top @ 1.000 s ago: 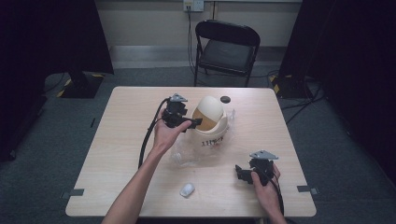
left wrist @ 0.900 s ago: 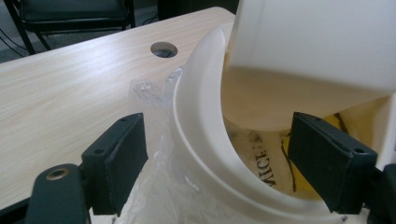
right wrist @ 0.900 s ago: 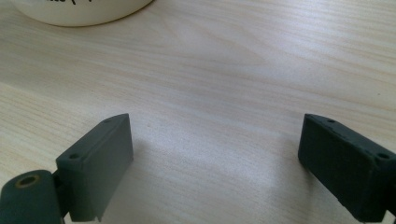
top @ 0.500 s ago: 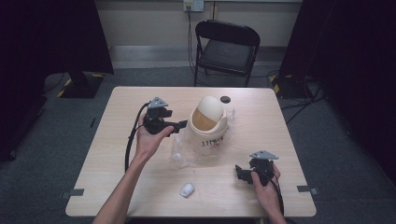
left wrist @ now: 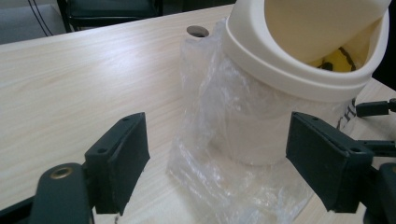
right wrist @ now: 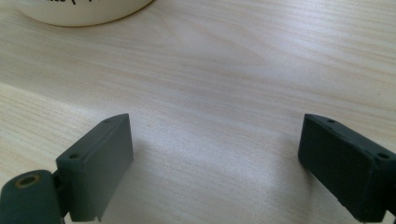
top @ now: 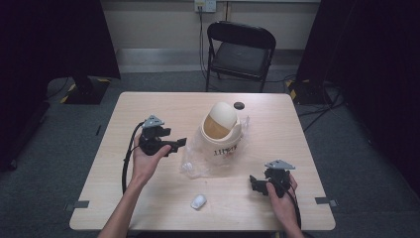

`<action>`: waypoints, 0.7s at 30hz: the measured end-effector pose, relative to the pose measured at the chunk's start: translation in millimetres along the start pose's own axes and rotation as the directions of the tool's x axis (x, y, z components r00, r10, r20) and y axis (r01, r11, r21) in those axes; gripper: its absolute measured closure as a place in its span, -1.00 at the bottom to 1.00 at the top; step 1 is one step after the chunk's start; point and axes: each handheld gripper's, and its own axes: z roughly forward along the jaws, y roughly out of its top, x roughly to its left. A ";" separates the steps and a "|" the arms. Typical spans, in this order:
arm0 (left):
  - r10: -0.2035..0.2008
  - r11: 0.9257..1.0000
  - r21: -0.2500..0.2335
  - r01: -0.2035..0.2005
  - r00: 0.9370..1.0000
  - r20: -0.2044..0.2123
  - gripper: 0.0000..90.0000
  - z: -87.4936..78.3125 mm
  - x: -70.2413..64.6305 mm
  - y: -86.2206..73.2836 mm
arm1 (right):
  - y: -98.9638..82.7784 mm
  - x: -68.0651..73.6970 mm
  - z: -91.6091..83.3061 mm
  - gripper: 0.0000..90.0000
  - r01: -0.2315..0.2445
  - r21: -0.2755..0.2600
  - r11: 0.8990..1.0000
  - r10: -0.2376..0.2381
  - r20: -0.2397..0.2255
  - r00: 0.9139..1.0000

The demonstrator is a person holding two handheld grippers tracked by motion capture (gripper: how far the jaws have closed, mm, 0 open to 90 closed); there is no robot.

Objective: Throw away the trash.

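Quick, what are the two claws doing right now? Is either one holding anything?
Left claw: open, holding nothing; the bin with its plastic bag sits ahead of it.
Right claw: open, holding nothing, over bare table.

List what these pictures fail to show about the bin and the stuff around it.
- Bin contents: left gripper view, lid covers all but a yellow scrap.
- Bin lettering: too small in high view, cut off by the top edge in right gripper view.
- White lump: high view, too small to identify.
- Bag edge: cut off at the bottom of left gripper view.
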 end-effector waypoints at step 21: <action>0.077 0.993 0.081 -0.083 0.994 0.072 -0.37 -25.8 -42.7 -71.7 | -0.1 0.0 -0.1 -0.79 0.000 0.000 1.000 0.000 0.000 1.000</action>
